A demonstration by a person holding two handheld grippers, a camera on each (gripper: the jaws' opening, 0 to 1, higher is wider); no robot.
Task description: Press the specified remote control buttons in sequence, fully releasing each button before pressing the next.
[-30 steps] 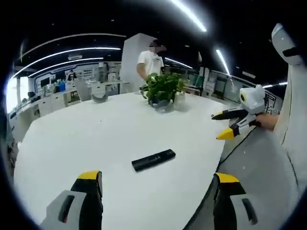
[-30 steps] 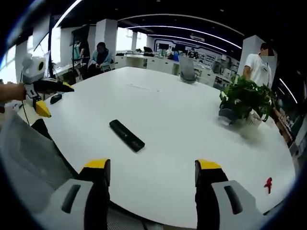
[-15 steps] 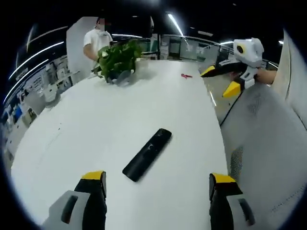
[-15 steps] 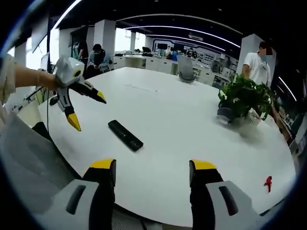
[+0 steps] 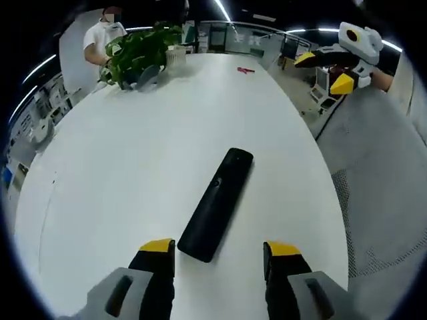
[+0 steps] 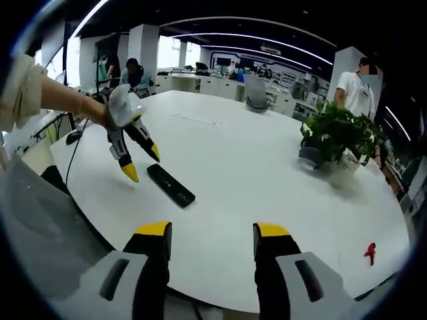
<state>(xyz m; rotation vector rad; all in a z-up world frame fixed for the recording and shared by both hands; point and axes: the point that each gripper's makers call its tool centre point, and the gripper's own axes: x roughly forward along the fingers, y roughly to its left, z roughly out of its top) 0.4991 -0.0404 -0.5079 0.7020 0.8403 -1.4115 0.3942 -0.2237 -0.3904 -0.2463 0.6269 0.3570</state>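
Note:
A slim black remote control (image 5: 217, 203) lies on the white round table (image 5: 120, 173), pointing away from me. My left gripper (image 5: 220, 255) hovers open just above the remote's near end, its yellow-tipped jaws on either side of it. In the right gripper view the same remote (image 6: 171, 185) lies left of centre, with the left gripper (image 6: 142, 163) held by a hand right over its far end, apart from it. My right gripper (image 6: 212, 232) is open over the table's near edge with nothing between its jaws. In the left gripper view it (image 5: 337, 67) floats off the table's right side.
A potted green plant (image 6: 337, 137) stands at the far side of the table (image 6: 267, 180), and a small red item (image 6: 369, 251) lies near its right edge. A grey mesh chair (image 5: 380, 200) sits beside the table. A person (image 6: 357, 90) stands behind the plant.
The left gripper has come down and forward over the remote, which now looks larger between its jaws. Both grippers' jaws have narrowed somewhat. The right gripper has barely moved.

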